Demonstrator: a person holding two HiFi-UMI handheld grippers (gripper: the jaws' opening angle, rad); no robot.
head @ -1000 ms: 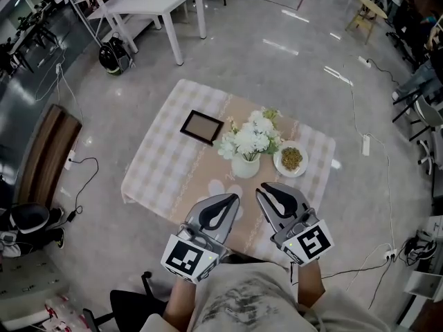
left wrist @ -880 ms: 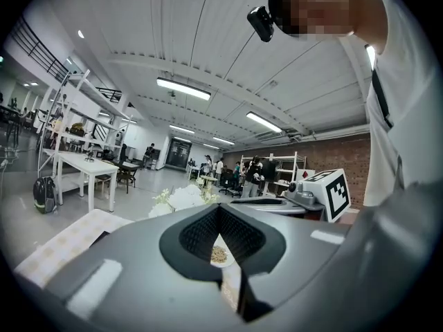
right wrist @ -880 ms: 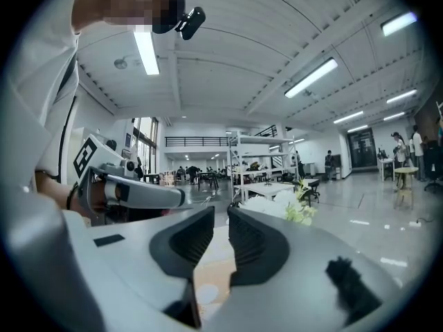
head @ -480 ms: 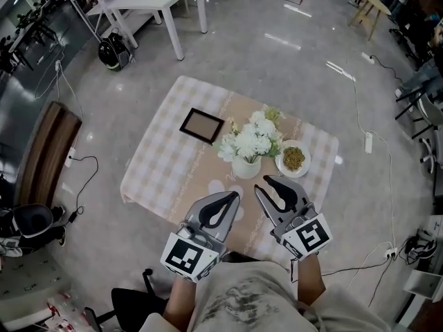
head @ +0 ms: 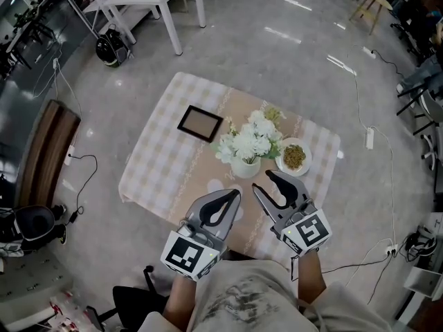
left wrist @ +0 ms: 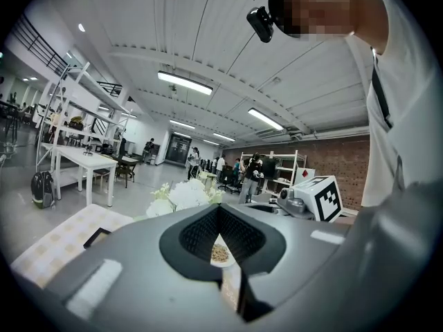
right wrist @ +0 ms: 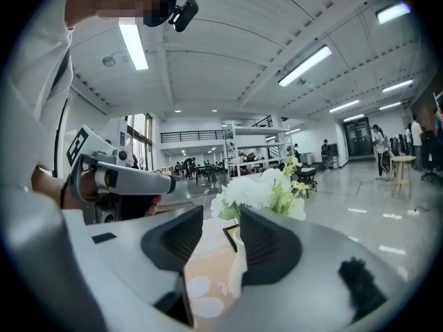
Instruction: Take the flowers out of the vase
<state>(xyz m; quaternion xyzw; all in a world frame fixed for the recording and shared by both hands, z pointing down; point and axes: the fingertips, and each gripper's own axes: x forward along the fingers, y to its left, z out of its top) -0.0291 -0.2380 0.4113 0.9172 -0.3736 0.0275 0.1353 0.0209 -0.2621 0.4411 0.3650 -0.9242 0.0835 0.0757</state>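
- The flowers (head: 250,140) are a white bunch with green leaves. They stand upright in a small pale vase (head: 246,167) near the middle of the table (head: 163,161), so their stems run straight up and down.
- Just beside the vase on one side is a plate (head: 293,157) of greenish bits. A dark picture frame (head: 201,124) lies further off on the other side.
- My right gripper (head: 263,180) hangs just short of the vase, on the near edge of the table. Its jaws are opening, and there is nothing between them but cloth seen beyond. In the right gripper view the flowers (right wrist: 259,191) rise ahead of the gap, a little above it.
- My left gripper (head: 234,198) sits beside the right, with its jaws closed together and empty.
- I judge the right gripper to be the nearer one. The bunch lies forward of its jaws and slightly toward my left, so the reach goes ahead to the stems above the rim.
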